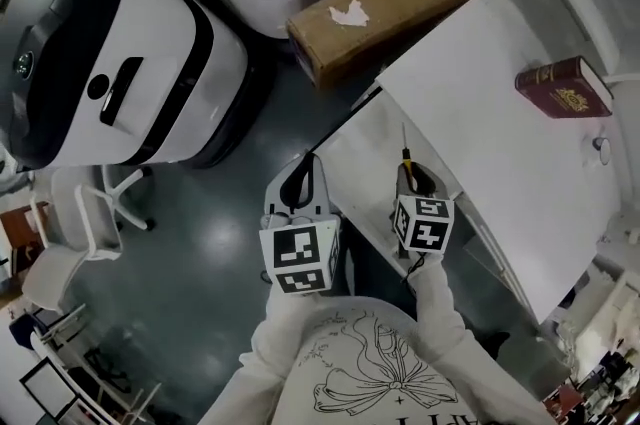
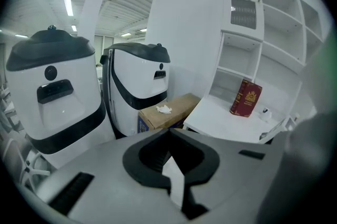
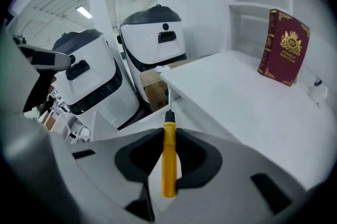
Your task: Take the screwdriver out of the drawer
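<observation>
right gripper view shows the right tool (image 3: pixel 168 136) clamped on the screwdriver (image 3: pixel 168 165): both jaws press the yellow handle from either side, the handle's butt pointing back toward the camera and the thin metal shaft reaching forward past the tips. in the head view the same tool (image 1: pixel 415 181) sits just below the person's sleeve, with the screwdriver (image 1: pixel 405 158) poking out of it over the open white drawer (image 1: pixel 360 153). nothing in the frames shows the shaft touching the drawer; it looks held in the air above it

the left tool (image 2: pixel 169 136) has its jaws together at the tips with nothing between them, and in the head view it (image 1: pixel 303 178) hangs just beside the drawer's left corner, over the dark floor

beyond the drawer runs the white worktop (image 1: pixel 500 113), bare apart from a dark red book (image 1: pixel 563 88) standing near the shelving at its far side. further off, on the floor, a cardboard box (image 1: pixel 385 8) carries a scrap of crumpled white paper (image 1: pixel 348 13), and two large white-and-black machines (image 1: pixel 120 63) stand behind it

judging by this, the main job looks about done: the screwdriver is gripped and seems clear of the drawer. what may be left is to carry it away and set it down, perhaps on the worktop; the drawer stands open
</observation>
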The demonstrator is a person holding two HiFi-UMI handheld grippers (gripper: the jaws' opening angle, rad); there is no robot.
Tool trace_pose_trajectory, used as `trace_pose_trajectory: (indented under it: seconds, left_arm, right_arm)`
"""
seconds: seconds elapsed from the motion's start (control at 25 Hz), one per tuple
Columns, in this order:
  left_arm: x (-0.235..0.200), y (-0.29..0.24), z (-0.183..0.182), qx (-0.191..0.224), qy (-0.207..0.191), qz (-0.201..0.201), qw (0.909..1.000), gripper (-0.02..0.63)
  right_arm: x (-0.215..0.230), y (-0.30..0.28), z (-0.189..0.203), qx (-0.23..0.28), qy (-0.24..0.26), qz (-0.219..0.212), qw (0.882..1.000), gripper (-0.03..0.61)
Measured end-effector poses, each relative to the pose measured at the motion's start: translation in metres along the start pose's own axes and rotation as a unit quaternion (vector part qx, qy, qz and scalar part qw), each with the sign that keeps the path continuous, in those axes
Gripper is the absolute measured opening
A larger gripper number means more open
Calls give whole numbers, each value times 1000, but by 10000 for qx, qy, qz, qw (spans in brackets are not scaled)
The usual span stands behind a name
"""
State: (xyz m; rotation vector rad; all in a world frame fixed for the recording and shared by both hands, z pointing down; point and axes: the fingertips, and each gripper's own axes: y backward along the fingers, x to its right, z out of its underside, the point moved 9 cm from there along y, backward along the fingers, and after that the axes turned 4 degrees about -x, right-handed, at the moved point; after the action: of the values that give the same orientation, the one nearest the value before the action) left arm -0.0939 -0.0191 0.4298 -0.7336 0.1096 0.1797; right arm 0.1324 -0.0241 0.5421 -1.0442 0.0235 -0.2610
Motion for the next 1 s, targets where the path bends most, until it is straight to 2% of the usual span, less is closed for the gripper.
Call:
trace_pose_trajectory:
  seconds: [0.44, 1.0]
  left_arm:
    - [13, 43, -40, 665, -113, 65, 9977, 8]
    - [35, 89, -80, 1474, -270, 136, 9886, 8]
  right_arm:
    - [6, 79, -37, 1032, 68, 130, 9946, 71]
    - [3, 173, -93, 2383, 141, 173, 9709, 71]
